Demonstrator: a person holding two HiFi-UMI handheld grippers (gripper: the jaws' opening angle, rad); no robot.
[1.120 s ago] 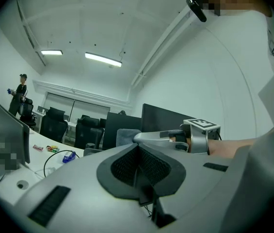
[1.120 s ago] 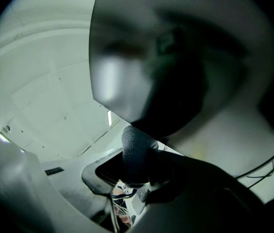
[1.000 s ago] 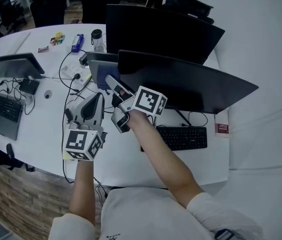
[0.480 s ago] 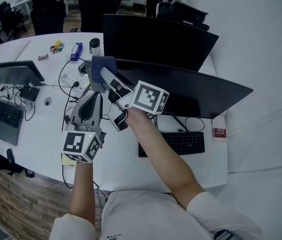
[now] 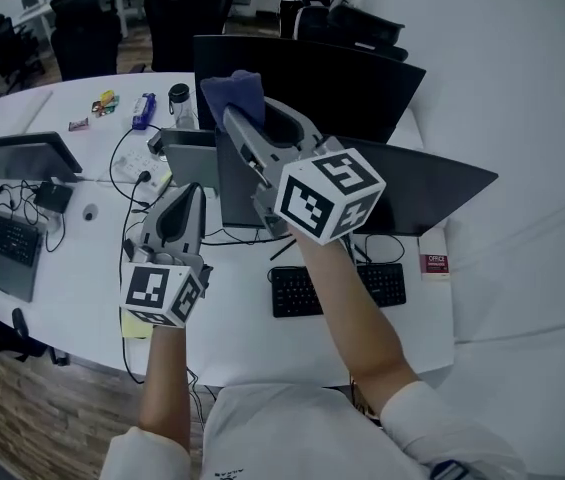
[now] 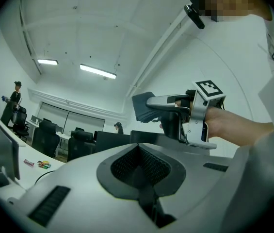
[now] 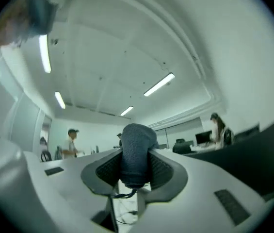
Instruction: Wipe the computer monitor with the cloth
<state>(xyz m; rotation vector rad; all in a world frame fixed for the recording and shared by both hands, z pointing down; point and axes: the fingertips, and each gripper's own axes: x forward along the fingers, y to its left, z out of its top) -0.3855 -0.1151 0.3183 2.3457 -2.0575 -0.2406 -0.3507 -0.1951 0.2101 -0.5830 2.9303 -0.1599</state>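
Note:
My right gripper (image 5: 237, 113) is raised high above the desk, shut on a dark blue cloth (image 5: 232, 90) that bulges out past its tips. In the right gripper view the cloth (image 7: 137, 152) is pinched between the two jaws and points at the ceiling. The near black monitor (image 5: 412, 183) stands below and to the right of it, with a second monitor (image 5: 312, 73) behind. My left gripper (image 5: 188, 193) hovers low over the desk left of the monitor, shut and empty. The left gripper view shows the right gripper (image 6: 175, 113) holding the cloth (image 6: 142, 107).
A black keyboard (image 5: 334, 288) lies before the monitor, and a red box (image 5: 433, 263) at its right. A bottle (image 5: 178, 102), cables (image 5: 137, 168), a small screen (image 5: 20, 153) and another keyboard (image 5: 2, 236) sit on the white desk (image 5: 82, 288). Office chairs and people are beyond.
My right gripper has lifted up and toward the camera with the cloth, from the monitor's left edge to well above it. The left gripper has stayed in place.

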